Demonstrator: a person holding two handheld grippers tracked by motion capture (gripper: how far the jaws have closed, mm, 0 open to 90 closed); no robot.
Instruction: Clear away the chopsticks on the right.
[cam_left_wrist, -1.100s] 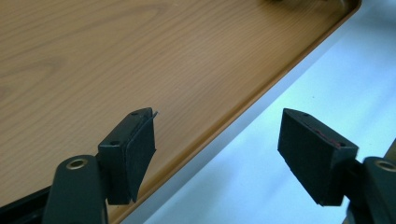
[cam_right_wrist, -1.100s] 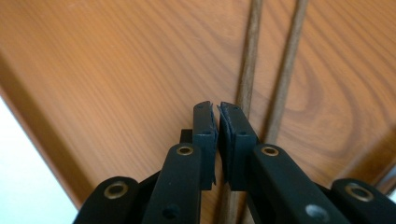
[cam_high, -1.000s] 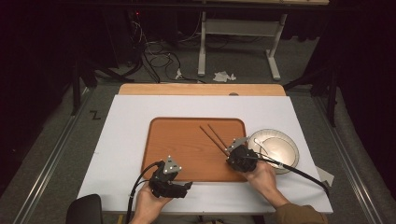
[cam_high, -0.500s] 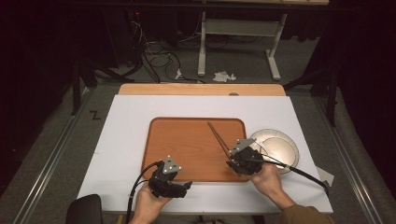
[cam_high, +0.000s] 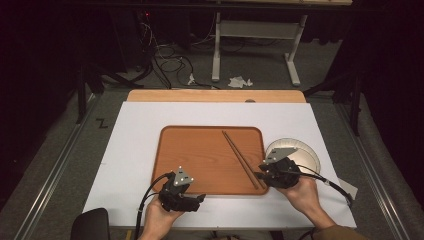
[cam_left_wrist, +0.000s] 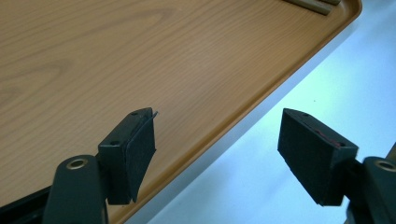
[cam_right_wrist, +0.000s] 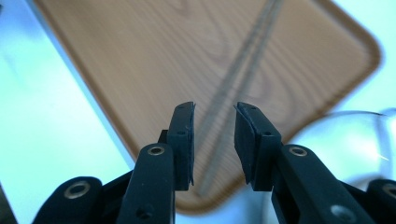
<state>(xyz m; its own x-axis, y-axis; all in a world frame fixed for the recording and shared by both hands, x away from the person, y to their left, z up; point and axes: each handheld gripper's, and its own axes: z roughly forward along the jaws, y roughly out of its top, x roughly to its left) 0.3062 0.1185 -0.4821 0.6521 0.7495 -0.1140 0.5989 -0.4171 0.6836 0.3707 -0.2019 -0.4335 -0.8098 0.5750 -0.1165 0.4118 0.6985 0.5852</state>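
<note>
While my right gripper (cam_right_wrist: 212, 140) hangs above the near right part of the tray (cam_high: 200, 150), its jaws stand parted with nothing pressed between the pads; they have just been opening, and the chopsticks (cam_right_wrist: 243, 70) show blurred through the gap, lying on the wood below and free of the pads. In the high view that gripper (cam_high: 260, 176) sits at the tray's near right corner, right by the near tips of the chopsticks (cam_high: 241, 157), with my right hand (cam_high: 300, 192) behind it over the white table (cam_high: 130, 150).

The two chopsticks lie together on the right part of the tray, running from the far middle down to the near right corner, close side by side. Just right of the tray, beside the right gripper, a pale round plate (cam_high: 306, 152) rests on the table; it shows as a glassy rim (cam_right_wrist: 355, 140) at the right of the right gripper view.

My left gripper (cam_left_wrist: 217, 154) has its jaws wide apart and empty, one pad over the tray's near edge (cam_left_wrist: 261, 93), the other over the white table. In the high view it (cam_high: 200, 198) rests at the tray's near edge, left of centre, in my left hand (cam_high: 157, 220), its cable looping to the left.
</note>
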